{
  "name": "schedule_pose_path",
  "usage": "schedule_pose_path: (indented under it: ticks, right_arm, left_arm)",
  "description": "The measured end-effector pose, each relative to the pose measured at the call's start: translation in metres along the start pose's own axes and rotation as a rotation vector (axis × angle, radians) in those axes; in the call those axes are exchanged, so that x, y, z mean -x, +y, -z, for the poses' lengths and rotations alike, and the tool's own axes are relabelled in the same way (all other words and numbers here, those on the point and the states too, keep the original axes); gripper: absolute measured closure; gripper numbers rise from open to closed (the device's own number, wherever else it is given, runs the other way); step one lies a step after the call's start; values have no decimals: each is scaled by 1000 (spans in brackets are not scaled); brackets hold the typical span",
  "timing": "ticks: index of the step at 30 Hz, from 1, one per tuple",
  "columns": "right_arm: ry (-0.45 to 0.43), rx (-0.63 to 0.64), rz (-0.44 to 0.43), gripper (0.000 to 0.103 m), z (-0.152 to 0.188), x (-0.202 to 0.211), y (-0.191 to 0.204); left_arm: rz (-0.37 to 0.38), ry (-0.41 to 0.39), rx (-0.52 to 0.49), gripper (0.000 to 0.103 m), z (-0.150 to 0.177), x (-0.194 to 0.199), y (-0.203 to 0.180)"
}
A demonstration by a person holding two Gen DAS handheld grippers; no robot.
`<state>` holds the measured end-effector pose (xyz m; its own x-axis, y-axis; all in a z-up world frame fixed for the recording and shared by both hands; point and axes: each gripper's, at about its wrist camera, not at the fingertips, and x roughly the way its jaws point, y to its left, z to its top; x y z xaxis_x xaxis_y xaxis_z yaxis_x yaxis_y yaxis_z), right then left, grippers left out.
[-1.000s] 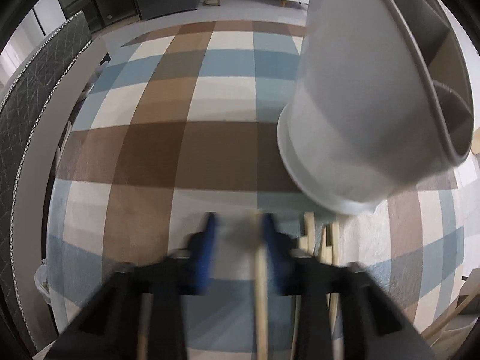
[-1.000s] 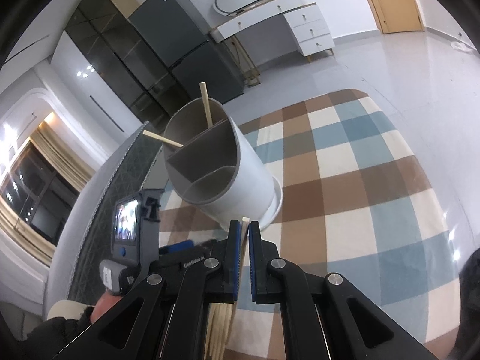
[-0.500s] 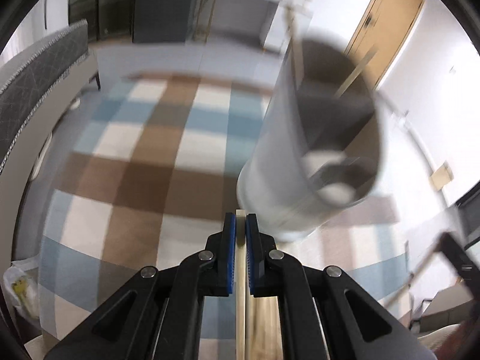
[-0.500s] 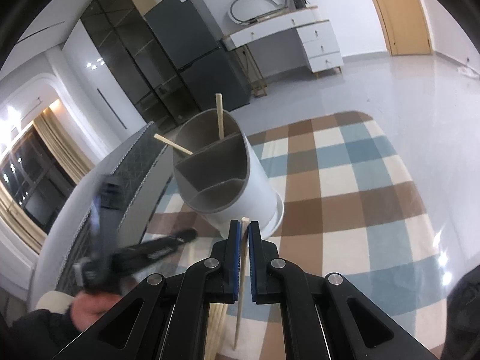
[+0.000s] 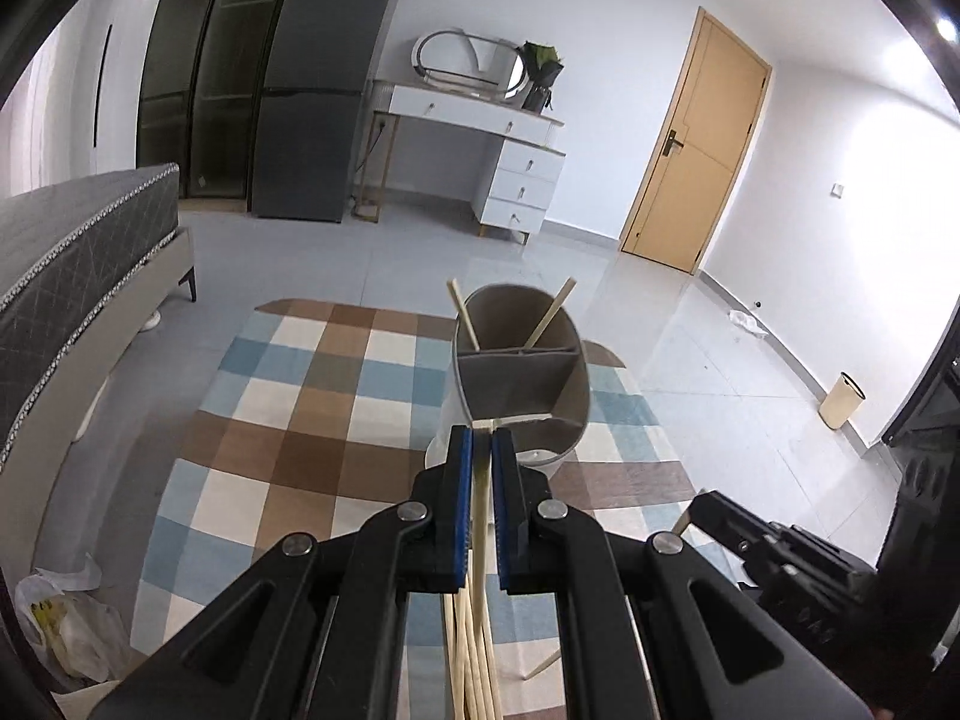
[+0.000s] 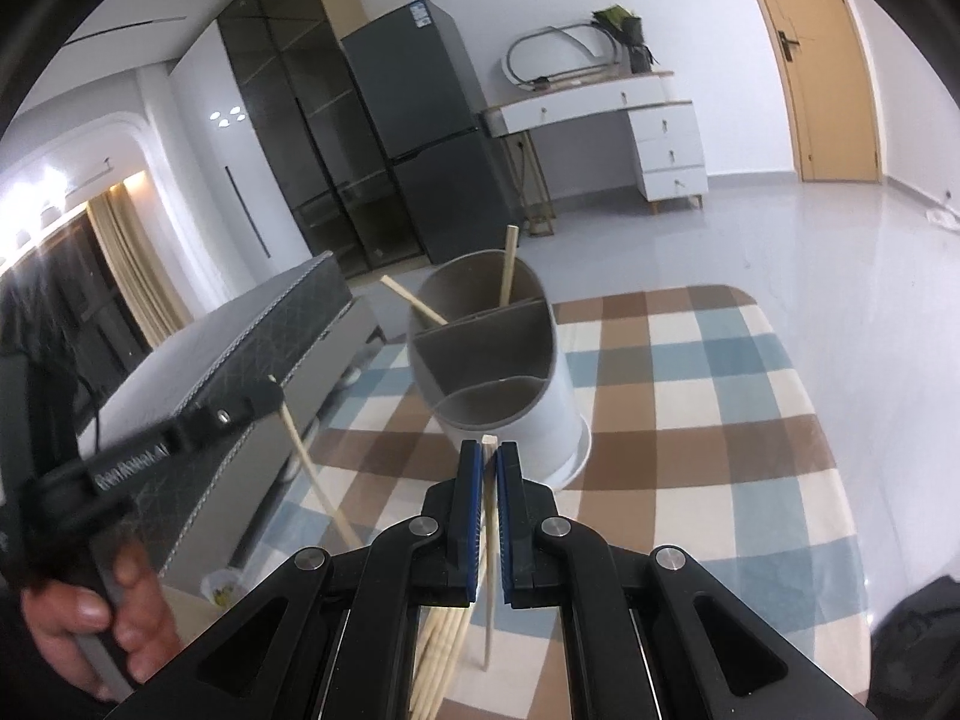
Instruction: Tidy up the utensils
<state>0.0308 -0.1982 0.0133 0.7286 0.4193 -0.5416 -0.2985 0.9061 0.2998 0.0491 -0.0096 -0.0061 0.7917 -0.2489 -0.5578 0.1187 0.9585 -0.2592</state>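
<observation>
A grey round utensil holder [image 5: 516, 384] with dividers stands on the checked rug, and two wooden chopsticks [image 5: 465, 312] lean in its back compartment. My left gripper [image 5: 482, 441] is shut on one chopstick [image 5: 482, 498], raised just before the holder's near rim. My right gripper [image 6: 489, 450] is shut on another chopstick [image 6: 491, 540] that hangs down toward the rug, close to the holder [image 6: 498, 360]. The right wrist view shows the left gripper [image 6: 270, 399] at the left with its chopstick [image 6: 312, 474]. Several loose chopsticks [image 5: 468, 660] lie bundled on the rug below both grippers.
The checked rug [image 5: 288, 420] lies on a pale tiled floor. A bed [image 5: 78, 252] runs along the left, with a plastic bag [image 5: 60, 618] at its foot. Fridge, dresser and a door stand at the far wall. A person's hand [image 6: 90, 606] holds the left gripper's handle.
My left gripper closed on a chopstick from the pile and rose, tilting up from the rug toward the holder's top. The right gripper kept its chopstick and shifted slightly while rolling.
</observation>
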Motion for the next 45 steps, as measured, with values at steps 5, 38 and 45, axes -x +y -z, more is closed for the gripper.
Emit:
schedule_pose_path:
  ticks: [5,38,45]
  right_arm:
    - [-30,14,6,99,1,10,6]
    - [-296,80,-20,99,-191,37,31]
    - [-294,84,-21,99,-204,-4,27]
  left_arm:
    - [1,-7,-49,101,-2,10,-10]
    - [49,-78,-79,101,-152,17,-25]
    - [46,-42,-55,101,-156,-25,-9]
